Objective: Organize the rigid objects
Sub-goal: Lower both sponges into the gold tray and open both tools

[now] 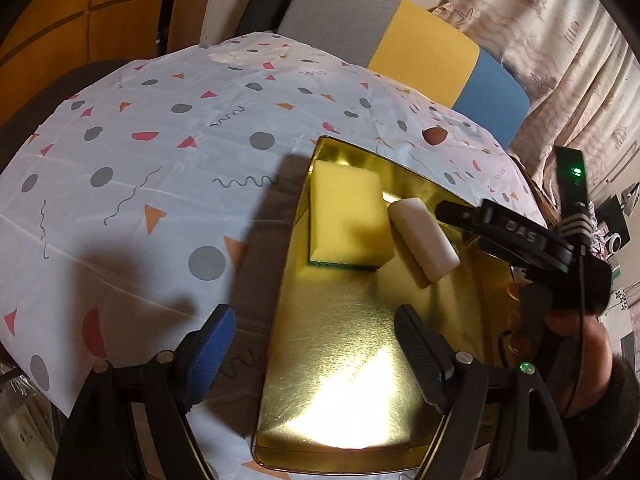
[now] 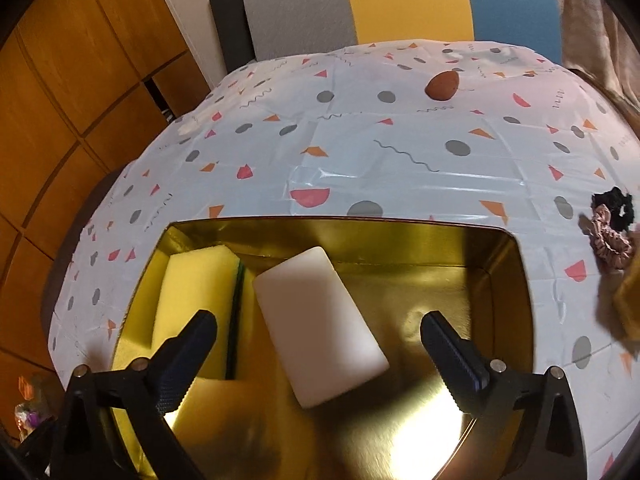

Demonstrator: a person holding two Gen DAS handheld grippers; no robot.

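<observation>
I see a shallow gold tin (image 2: 496, 256) lying open on the surface (image 2: 360, 160), which is covered by a pale cloth with dots, triangles and squiggles. Inside the tin, a yellow sponge (image 2: 192, 292) with a green underside sits against the far left corner, and a white block (image 2: 320, 328) lies just beside it, tilted at an angle on the gold floor. The rest of the tin floor is bare and shiny.

My right hand-held gripper (image 2: 320, 344) hangs over the tin with its jaws spread wide; the white block lies between them, and the pads do not press on it. My left hand-held gripper (image 1: 316, 356) is also spread, one finger over the cloth and the other over the tin, gripping nothing.

Outside the tin, a brown egg-shaped thing (image 2: 442, 85) rests on the far part of the cloth, and two scrunchies (image 2: 612, 228), one black and one pink, lie near the right edge.
</observation>
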